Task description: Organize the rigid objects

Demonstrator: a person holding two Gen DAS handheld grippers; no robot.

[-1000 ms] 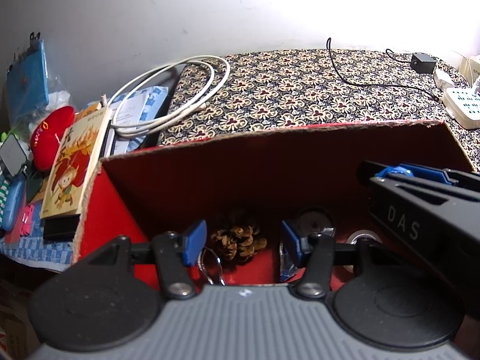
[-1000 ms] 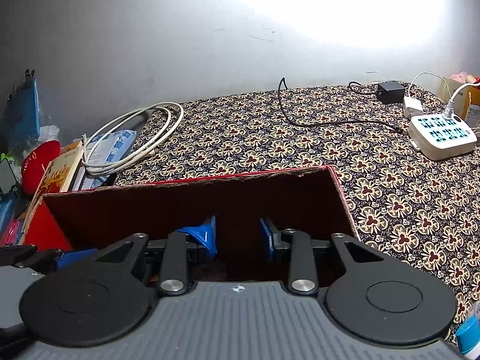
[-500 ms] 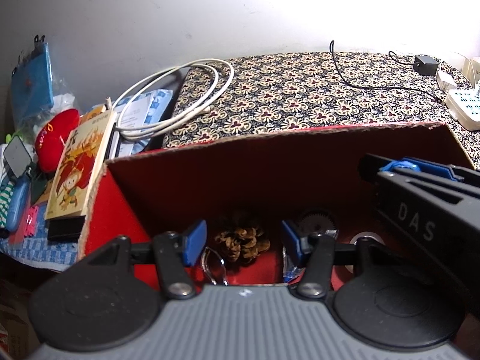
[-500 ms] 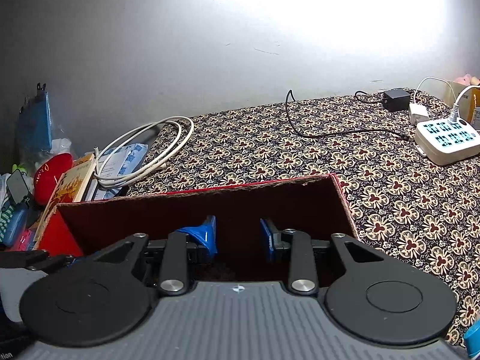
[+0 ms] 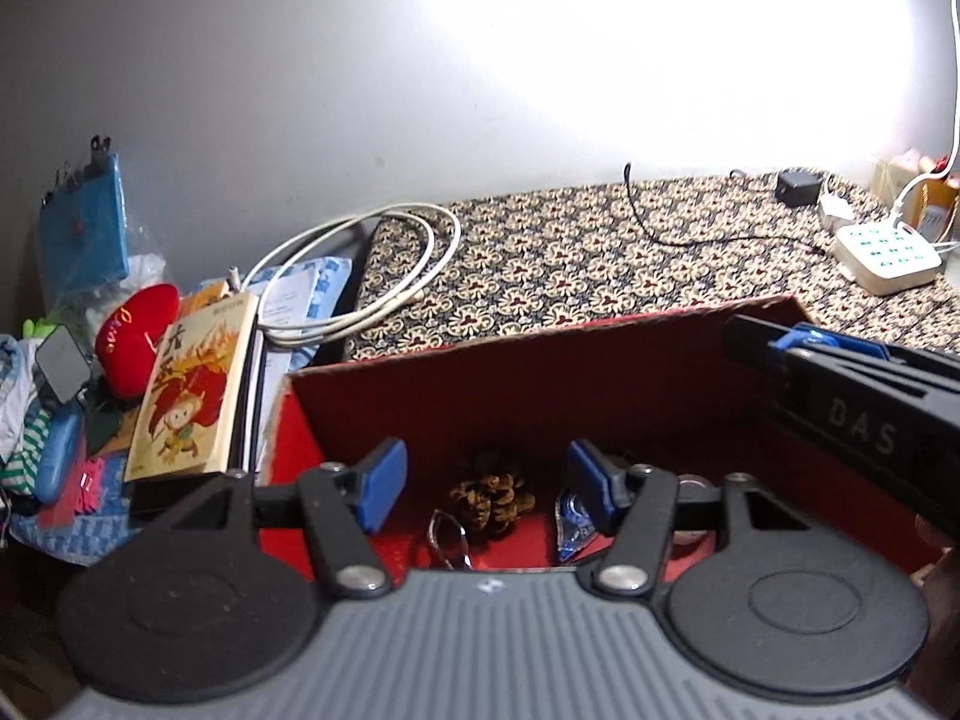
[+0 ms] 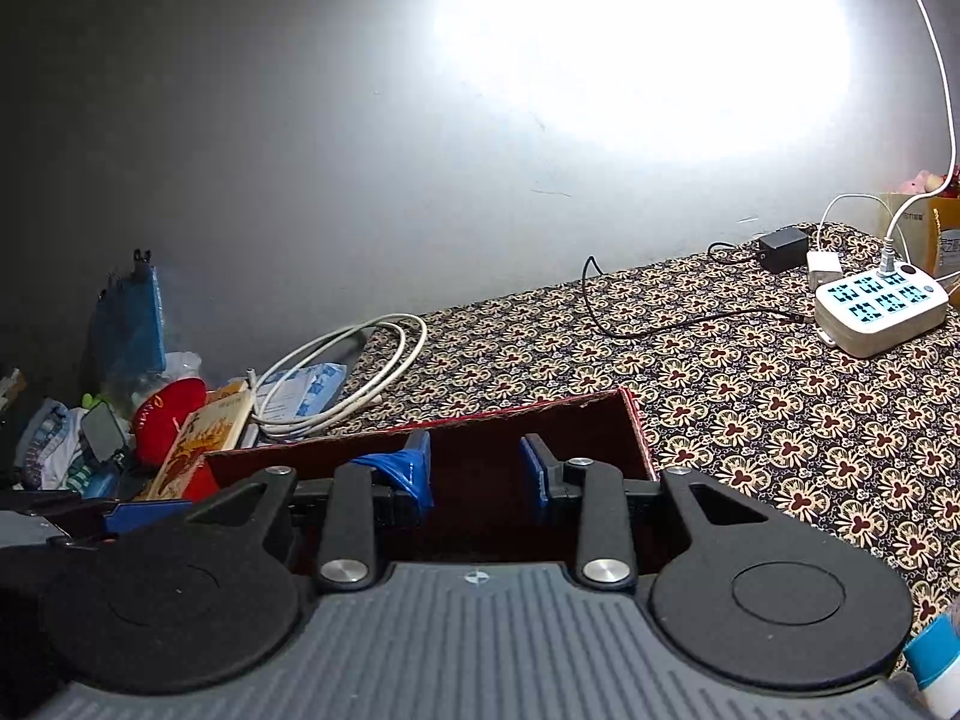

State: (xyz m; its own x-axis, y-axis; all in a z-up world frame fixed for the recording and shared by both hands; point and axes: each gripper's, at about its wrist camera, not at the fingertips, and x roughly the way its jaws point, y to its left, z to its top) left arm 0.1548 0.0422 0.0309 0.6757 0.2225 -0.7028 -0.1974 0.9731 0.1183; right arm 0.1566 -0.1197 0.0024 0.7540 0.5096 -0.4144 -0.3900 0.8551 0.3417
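Both tongs [image 5: 483,489] above red box [image 5: 600,372]

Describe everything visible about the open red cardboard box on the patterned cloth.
The open red cardboard box is rectangular, lidless and upright on the patterned floral cloth. Its walls are red with raw brown cut edges along the rim. Inside lie a brown pine cone, a clear wire-rimmed pair of glasses, a blue foil packet and a round metal piece. A yellow illustrated book lies beside its left wall.

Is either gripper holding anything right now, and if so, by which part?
No. The left gripper jaws are opening, empty, above the red box. The right gripper jaws stand apart, also empty.
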